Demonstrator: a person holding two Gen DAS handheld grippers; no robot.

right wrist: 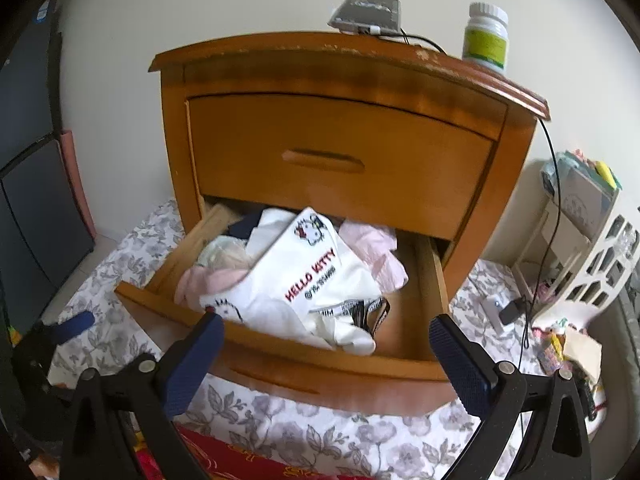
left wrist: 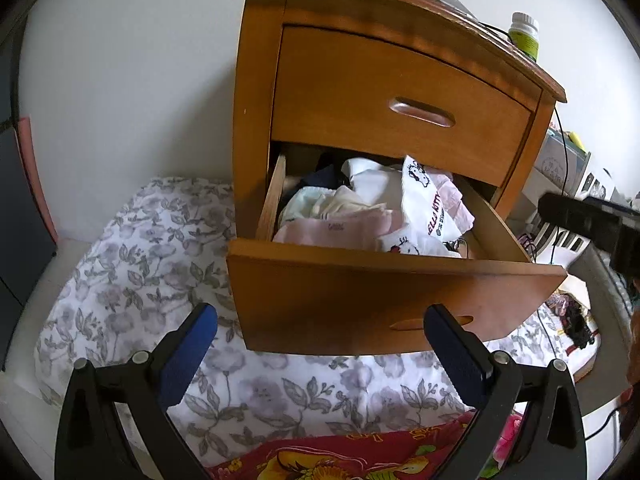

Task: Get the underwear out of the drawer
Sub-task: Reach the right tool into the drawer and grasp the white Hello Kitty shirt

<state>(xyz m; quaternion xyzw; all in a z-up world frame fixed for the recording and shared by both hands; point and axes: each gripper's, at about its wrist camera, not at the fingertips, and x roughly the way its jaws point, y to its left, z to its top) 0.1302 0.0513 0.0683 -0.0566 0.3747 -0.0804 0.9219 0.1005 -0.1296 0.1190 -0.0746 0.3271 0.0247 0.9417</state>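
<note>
With the lower drawer (right wrist: 280, 356) pulled out and the underwear (right wrist: 316, 280) heaped inside, both the left gripper (left wrist: 320, 344) and right gripper (right wrist: 326, 344) are held spread and empty, so a descent and pinch is judged to be required next.

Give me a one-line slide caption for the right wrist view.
Open right tool hovers before the pulled-out lower drawer of a wooden nightstand, white Hello Kitty garment on top of the clothes.

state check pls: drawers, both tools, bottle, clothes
Lower drawer: pulled open, full.
Upper drawer: shut.
Left tool: open, empty, in front of the lower drawer.
Right tool: open, empty.
Clothes: heaped, untouched.
Pill bottle: upright, capped.
</note>
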